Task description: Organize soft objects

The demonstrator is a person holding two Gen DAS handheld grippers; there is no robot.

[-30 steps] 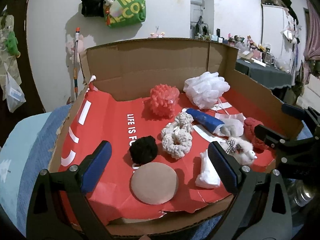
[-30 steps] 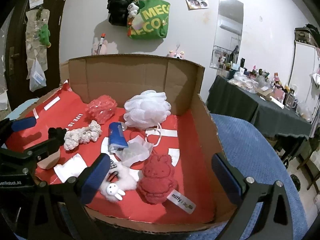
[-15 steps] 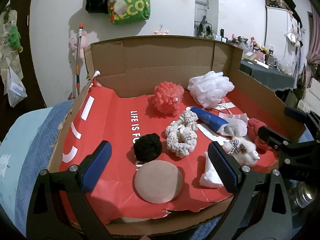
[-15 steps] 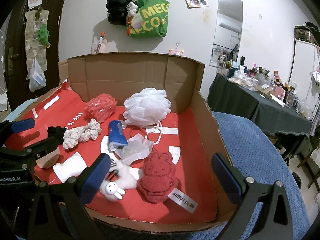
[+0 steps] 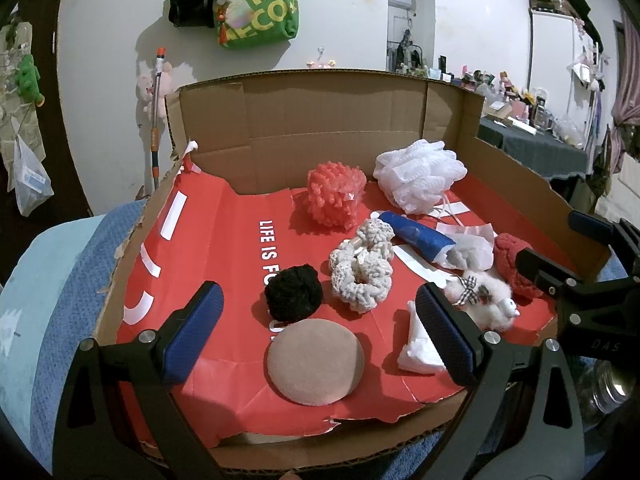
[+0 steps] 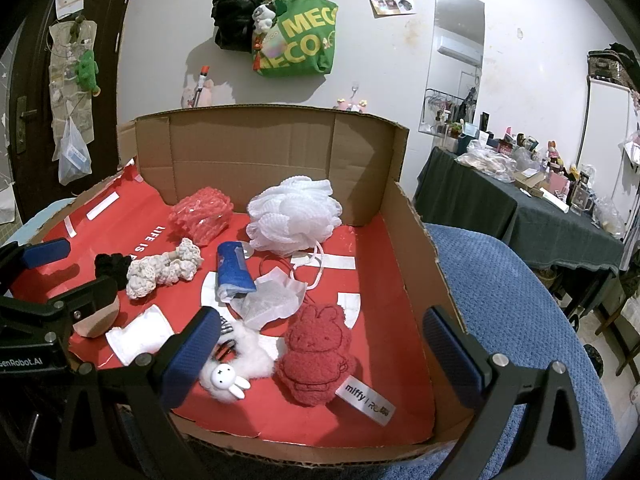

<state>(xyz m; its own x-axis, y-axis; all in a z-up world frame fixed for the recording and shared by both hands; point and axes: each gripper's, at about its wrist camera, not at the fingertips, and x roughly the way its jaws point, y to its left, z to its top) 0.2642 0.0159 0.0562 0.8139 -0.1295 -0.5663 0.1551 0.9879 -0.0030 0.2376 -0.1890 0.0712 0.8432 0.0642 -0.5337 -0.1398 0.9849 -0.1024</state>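
A cardboard box [image 5: 320,120] lined with red paper holds several soft things. In the left wrist view: a tan round puff [image 5: 315,361], a black pompom [image 5: 293,292], a cream crochet scrunchie [image 5: 362,270], a coral ball [image 5: 336,194], a white mesh sponge [image 5: 420,174]. In the right wrist view: a red Miffy plush [image 6: 316,354], a white fluffy Miffy clip [image 6: 236,364], a blue tube [image 6: 234,266]. My left gripper [image 5: 316,340] is open and empty above the puff. My right gripper [image 6: 318,356] is open and empty above the red plush.
The box [image 6: 416,240] rests on a blue textured cover [image 6: 508,300]. A folded white cloth [image 5: 420,348] lies at the box's front edge. A dark table with clutter [image 6: 520,192] stands to the right. A green bag [image 5: 256,12] hangs on the wall.
Both grippers have drifted slightly; the left view has shifted a little so the box contents sit further right and nearer. Nothing was grasped or moved.
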